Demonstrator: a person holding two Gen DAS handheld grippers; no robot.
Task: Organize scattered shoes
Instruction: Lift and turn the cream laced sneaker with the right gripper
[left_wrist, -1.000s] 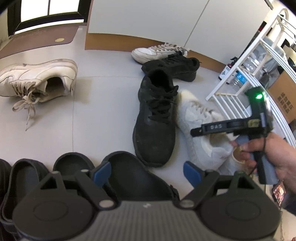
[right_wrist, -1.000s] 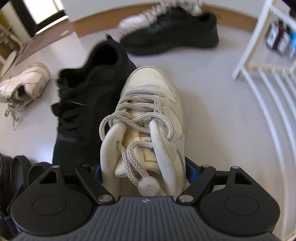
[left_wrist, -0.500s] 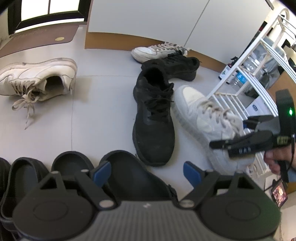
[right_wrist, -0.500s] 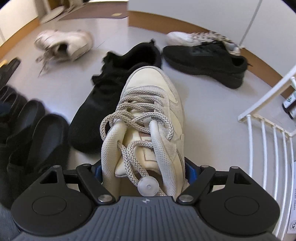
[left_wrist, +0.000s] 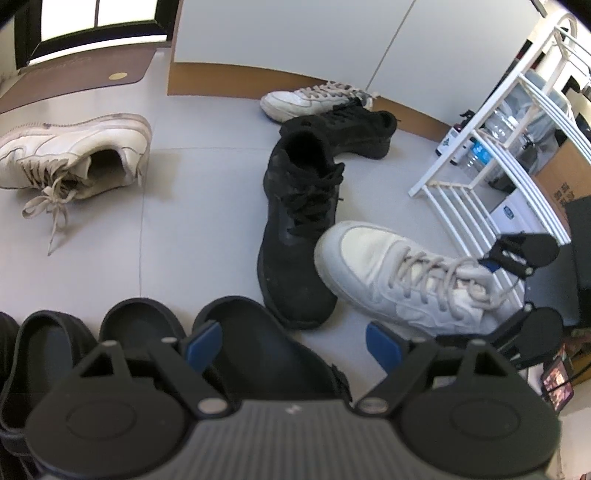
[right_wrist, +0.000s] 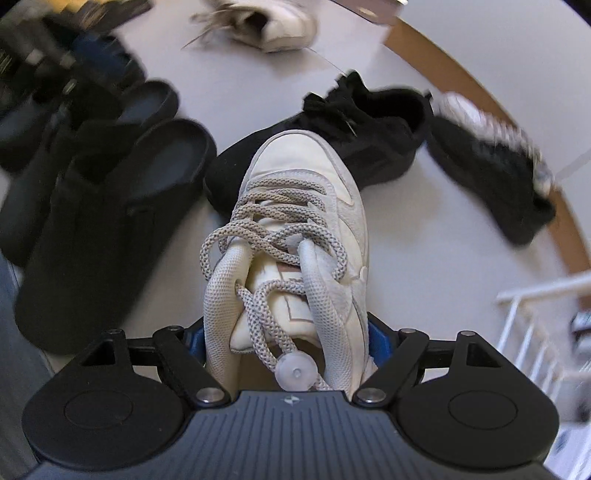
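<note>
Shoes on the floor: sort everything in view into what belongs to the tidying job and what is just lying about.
Job:
cream sneaker, gripped in the right tongs
black sneaker
second black sneaker
white sneaker by the wall
white sneaker on its side
black clogs
white rack

Lying about:
water bottles
cardboard box
doormat

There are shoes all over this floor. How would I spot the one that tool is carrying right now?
Find the white rack at the right, then look just below its foot. There a cream lace-up sneaker is gripped at its heel end by the right gripper, toe over a black sneaker. Alone among the pale shoes, it is held.
</note>
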